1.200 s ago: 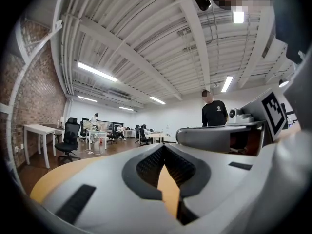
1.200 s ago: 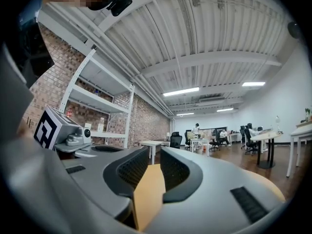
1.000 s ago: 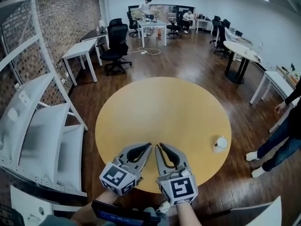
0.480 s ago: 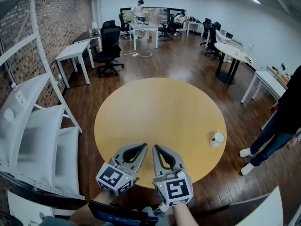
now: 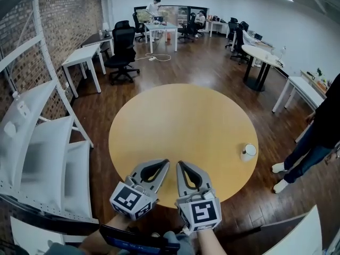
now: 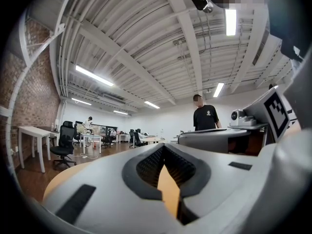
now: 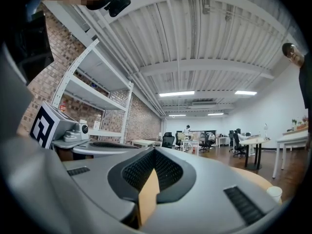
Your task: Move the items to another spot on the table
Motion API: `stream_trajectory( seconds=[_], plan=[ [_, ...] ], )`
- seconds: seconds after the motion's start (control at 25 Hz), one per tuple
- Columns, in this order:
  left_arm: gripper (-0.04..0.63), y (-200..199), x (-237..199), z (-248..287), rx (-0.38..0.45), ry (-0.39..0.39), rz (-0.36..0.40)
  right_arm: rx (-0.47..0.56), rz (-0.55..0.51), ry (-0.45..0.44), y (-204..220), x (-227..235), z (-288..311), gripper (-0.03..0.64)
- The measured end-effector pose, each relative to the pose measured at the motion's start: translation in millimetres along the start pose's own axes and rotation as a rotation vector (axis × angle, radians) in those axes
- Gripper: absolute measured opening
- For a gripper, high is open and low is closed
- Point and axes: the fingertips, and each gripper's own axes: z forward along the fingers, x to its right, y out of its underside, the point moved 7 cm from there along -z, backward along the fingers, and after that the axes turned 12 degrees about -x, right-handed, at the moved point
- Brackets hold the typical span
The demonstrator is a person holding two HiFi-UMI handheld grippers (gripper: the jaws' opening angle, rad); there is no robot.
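left gripper (image 5: pixel 167 163): jaws together, empty | right gripper (image 5: pixel 179 164): jaws together, empty | white cup (image 5: pixel 248 152): near right rim of table (image 5: pixel 175 116), inside unreadable | bystander (image 5: pixel 319 134): cut off at right edge

The head view looks steeply down on the round bench (image 5: pixel 183 121) from its near edge. Both gripper views sit low behind their jaws, facing across it; the right shares the cup (image 5: pixel 248 152).
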Motion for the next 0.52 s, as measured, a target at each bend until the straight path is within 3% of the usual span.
stream_trajectory(
  seconds=[0.32,0.52],
  plan=[
    [0.005,7,-3,0,-0.003,-0.004,-0.011,-0.013,-0.012,0.007,3,0,2,0.000],
    [0.005,5,6,1,-0.033,-0.028,-0.063,-0.025,-0.010,-0.007,6,7,-3,0.000]
  ],
)
